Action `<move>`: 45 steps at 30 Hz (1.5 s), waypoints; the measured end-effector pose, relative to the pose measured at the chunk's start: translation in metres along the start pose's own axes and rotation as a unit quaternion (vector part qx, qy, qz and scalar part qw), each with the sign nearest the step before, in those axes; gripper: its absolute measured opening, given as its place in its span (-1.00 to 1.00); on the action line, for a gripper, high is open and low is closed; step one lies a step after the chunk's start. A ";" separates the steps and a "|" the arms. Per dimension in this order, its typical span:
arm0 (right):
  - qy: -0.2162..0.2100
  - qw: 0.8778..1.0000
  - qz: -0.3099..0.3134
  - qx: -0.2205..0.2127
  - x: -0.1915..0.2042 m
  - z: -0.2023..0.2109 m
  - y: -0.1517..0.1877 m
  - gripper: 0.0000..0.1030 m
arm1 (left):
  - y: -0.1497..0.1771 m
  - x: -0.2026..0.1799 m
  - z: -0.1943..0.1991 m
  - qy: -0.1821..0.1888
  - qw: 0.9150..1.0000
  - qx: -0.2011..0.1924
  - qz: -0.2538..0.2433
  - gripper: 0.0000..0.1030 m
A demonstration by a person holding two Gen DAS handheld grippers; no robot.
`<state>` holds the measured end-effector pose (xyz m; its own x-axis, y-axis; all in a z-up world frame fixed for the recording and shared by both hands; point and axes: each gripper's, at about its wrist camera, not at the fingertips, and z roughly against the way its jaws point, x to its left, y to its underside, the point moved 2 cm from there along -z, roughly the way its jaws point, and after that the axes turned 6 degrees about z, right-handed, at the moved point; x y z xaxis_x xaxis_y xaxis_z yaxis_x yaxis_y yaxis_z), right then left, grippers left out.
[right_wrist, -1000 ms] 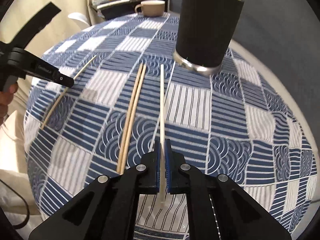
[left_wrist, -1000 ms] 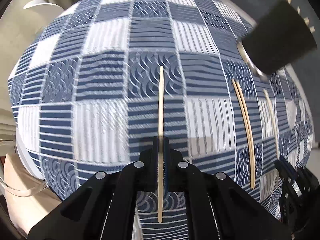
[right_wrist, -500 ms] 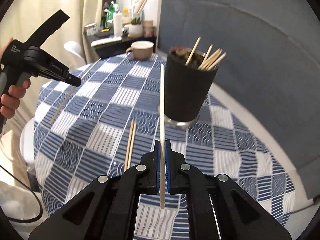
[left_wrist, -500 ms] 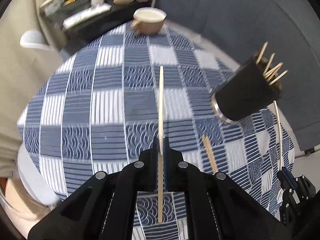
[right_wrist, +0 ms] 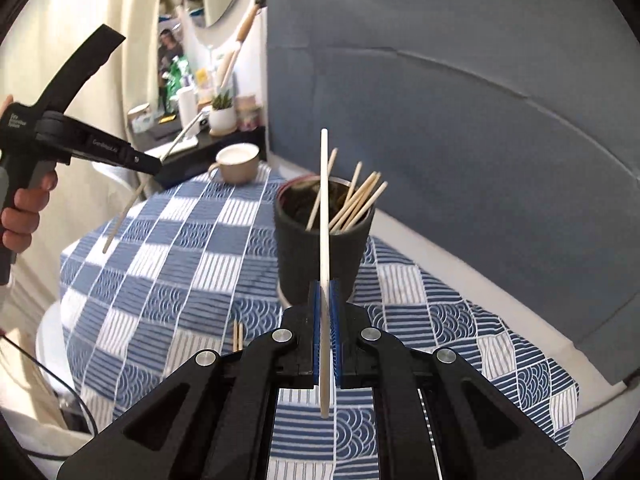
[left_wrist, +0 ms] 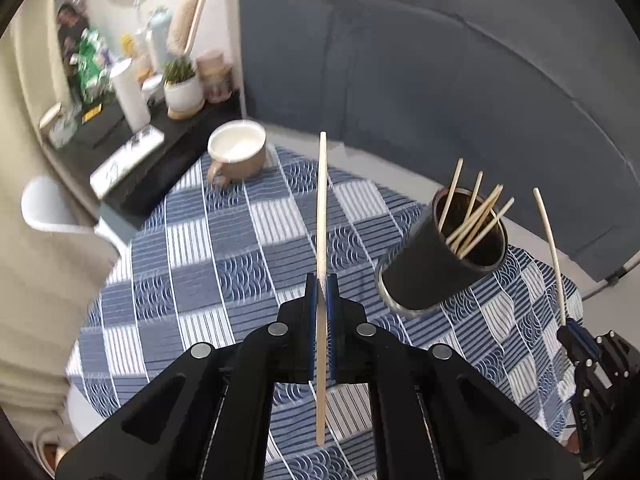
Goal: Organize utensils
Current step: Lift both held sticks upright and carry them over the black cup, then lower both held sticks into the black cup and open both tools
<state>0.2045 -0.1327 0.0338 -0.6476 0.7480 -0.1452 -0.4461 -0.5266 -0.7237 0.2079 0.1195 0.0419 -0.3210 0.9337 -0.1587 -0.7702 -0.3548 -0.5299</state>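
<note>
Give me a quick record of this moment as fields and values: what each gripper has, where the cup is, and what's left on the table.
left gripper: shut on a chopstick, lifted off the table
right gripper: shut on another chopstick, lifted, in line with the holder
holder: dark cup standing on the checked tablecloth, several chopsticks inside
loose pair: two chopsticks side by side on the cloth, near the right gripper
mug: at the table's far edge
</note>
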 end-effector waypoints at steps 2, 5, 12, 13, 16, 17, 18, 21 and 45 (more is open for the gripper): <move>0.004 1.000 -0.013 -0.008 -0.006 -0.001 -0.006 -0.91 | -0.012 -0.006 -0.001 0.017 1.000 -0.001 -0.009 -0.91; 0.006 0.999 -0.037 -0.021 -0.013 -0.005 -0.016 -0.91 | -0.027 -0.017 -0.001 0.035 0.999 -0.011 -0.028 -0.91; 0.001 0.996 -0.069 -0.049 -0.024 -0.021 -0.040 -0.91 | -0.058 -0.046 -0.011 0.085 0.994 -0.014 -0.068 -0.91; -0.004 0.996 -0.071 -0.056 -0.025 -0.024 -0.044 -0.91 | -0.063 -0.050 -0.013 0.091 0.993 -0.017 -0.075 -0.91; -0.019 0.993 -0.080 -0.083 -0.026 -0.029 -0.054 -0.91 | -0.073 -0.058 -0.021 0.112 0.990 -0.019 -0.085 -0.91; -0.027 0.992 -0.083 -0.096 -0.027 -0.031 -0.057 -0.91 | -0.077 -0.061 -0.024 0.121 0.989 -0.019 -0.087 -0.91; -0.032 0.990 -0.087 -0.109 -0.028 -0.033 -0.059 -0.91 | -0.080 -0.063 -0.026 0.127 0.988 -0.020 -0.089 -0.91; -0.054 0.981 -0.114 -0.149 -0.034 -0.043 -0.065 -0.91 | -0.090 -0.071 -0.034 0.146 0.984 -0.025 -0.096 -0.91; -0.080 0.948 -0.210 -0.225 -0.049 -0.132 -0.041 -0.91 | -0.086 -0.111 -0.094 0.248 0.963 -0.050 -0.093 -0.91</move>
<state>0.3360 -0.0949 -0.0187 -0.5734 0.7635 0.2970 -0.3993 0.0562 -0.9151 0.3611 0.0510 0.0269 0.1401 0.8974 -0.4184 -0.7235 -0.1957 -0.6620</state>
